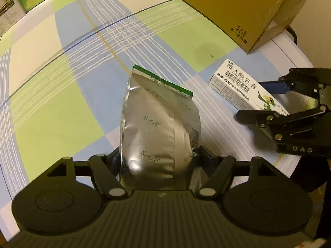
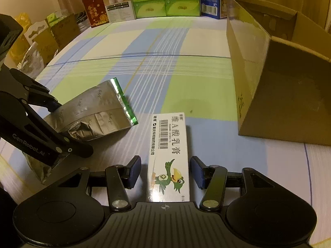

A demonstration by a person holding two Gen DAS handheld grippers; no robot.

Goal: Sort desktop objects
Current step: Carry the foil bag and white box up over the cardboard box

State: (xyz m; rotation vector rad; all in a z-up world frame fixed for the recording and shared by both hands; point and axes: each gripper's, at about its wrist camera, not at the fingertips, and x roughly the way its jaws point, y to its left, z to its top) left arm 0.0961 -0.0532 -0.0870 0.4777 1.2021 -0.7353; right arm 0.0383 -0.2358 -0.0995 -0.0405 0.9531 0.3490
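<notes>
A silver foil pouch point(image 1: 157, 124) with a green sealed top lies on the checked cloth, and my left gripper point(image 1: 159, 155) is shut on its lower part, pads pressed to both sides. The right wrist view shows the same pouch point(image 2: 99, 111) dented where the left gripper point(image 2: 68, 128) pinches it. A long white ointment box point(image 2: 168, 140) with a green bird picture lies flat between the fingers of my right gripper point(image 2: 165, 171). That gripper is open, with a gap at each blue pad. From the left wrist, the right gripper point(image 1: 254, 101) straddles the white box point(image 1: 238, 82).
A big brown carton point(image 2: 279, 103) stands open at the right, close to the white box; it also fills the left wrist view's top right point(image 1: 227, 10). Green tissue packs point(image 2: 165, 0), a red box point(image 2: 97, 12) and a blue box point(image 2: 211, 0) line the far edge. More cartons and a foil bag point(image 2: 33, 62) sit left.
</notes>
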